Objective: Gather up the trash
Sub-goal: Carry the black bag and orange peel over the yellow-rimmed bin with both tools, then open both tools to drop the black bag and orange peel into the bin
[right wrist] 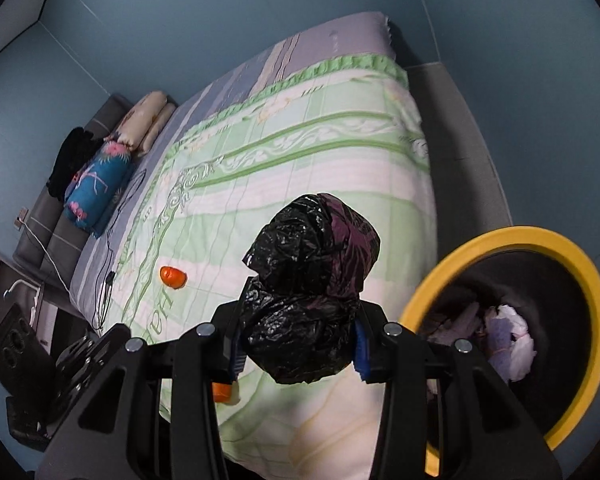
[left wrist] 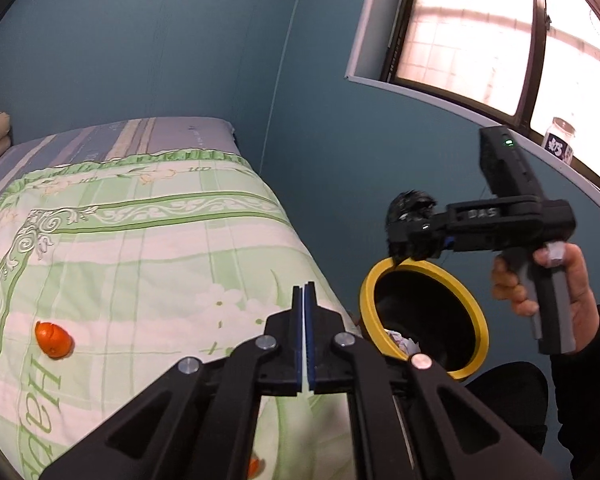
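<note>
Right gripper point(right wrist: 296, 354) | crumpled black plastic bag point(right wrist: 308, 300) is clamped, at 10 o'clock of yellow-rimmed black bin point(right wrist: 512, 240) | should be released only once centred over opening | left gripper point(left wrist: 304, 344) is closed, empty

Both wrist views look down, sharing bed point(left wrist: 140, 240) and bin point(right wrist: 580, 264).

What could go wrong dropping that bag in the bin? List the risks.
1. The right gripper holds the black bag near the bin rim, not clearly over the opening; released now, it may catch the rim and fall outside.
2. The bin already holds crumpled paper, so a bulky bag could sit high or spill out.
3. Orange peels remain on the bed and could be missed.
</note>
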### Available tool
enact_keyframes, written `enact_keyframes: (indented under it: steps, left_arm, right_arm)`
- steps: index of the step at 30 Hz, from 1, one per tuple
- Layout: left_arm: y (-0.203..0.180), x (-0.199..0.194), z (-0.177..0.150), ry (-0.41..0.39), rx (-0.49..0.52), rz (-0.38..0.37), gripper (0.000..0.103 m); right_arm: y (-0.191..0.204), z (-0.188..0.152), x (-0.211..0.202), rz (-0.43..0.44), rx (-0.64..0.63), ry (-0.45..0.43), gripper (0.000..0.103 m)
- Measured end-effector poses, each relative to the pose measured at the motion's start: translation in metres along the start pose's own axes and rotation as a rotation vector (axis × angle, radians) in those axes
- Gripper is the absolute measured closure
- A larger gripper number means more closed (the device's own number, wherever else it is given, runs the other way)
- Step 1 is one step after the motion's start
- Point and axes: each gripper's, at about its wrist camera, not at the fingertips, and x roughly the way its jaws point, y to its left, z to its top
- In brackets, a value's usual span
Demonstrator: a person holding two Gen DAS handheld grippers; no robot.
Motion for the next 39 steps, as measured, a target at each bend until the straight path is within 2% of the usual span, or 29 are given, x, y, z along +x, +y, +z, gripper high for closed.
enact_keyframes:
  steps: [9,22,33,39]
  left_arm:
    - [-0.024,0.023,0.008,0.02,0.034,-0.055,0.102]
    - [-0.064,0.041,0.012,0.045,0.09,-0.109,0.102]
    - [-0.104,0.078,0.015,0.093,0.129,-0.176,0.102]
    - [-0.126,0.107,0.014,0.137,0.142,-0.225,0.102]
  right_arm:
    - [-0.045,-0.014,-0.041,-0.03,0.062,-0.071,0.064]
    - [-0.09,-0.034,-0.067,-0.084,0.147,-0.121,0.063]
    - [-0.113,-0.044,-0.08,-0.225,0.115,-0.171,0.063]
    - [-0.128,-0.05,-0.079,-0.255,0.121,-0.164,0.062]
